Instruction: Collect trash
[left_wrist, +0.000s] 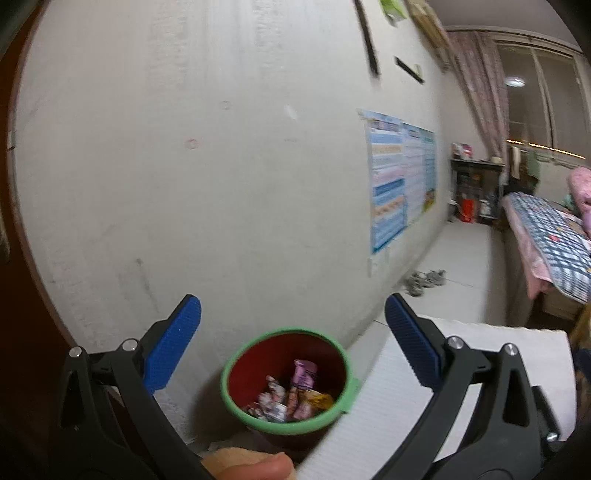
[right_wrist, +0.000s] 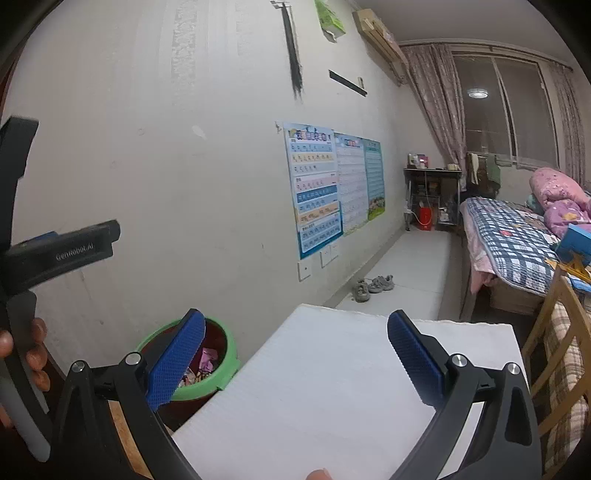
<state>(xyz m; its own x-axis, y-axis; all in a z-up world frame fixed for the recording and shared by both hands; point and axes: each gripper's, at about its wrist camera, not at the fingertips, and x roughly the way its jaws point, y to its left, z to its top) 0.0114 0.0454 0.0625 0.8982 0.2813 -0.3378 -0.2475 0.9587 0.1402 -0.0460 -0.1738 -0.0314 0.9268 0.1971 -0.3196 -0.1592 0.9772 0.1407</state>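
A dark red trash bin with a green rim (left_wrist: 286, 380) stands on the floor against the wall, with several crumpled wrappers (left_wrist: 291, 397) inside. It also shows in the right wrist view (right_wrist: 218, 354), partly behind my finger. My left gripper (left_wrist: 293, 332) is open and empty, held above the bin. My right gripper (right_wrist: 295, 350) is open and empty above a white corrugated board (right_wrist: 325, 398). The left gripper's body (right_wrist: 59, 251) shows at the left of the right wrist view.
The white board (left_wrist: 480, 362) lies right of the bin. Posters (right_wrist: 332, 184) hang on the wall. Shoes (right_wrist: 373, 286) lie on the floor by the wall. A bed with a plaid cover (right_wrist: 509, 243) and a wooden chair (right_wrist: 554, 350) are at the right.
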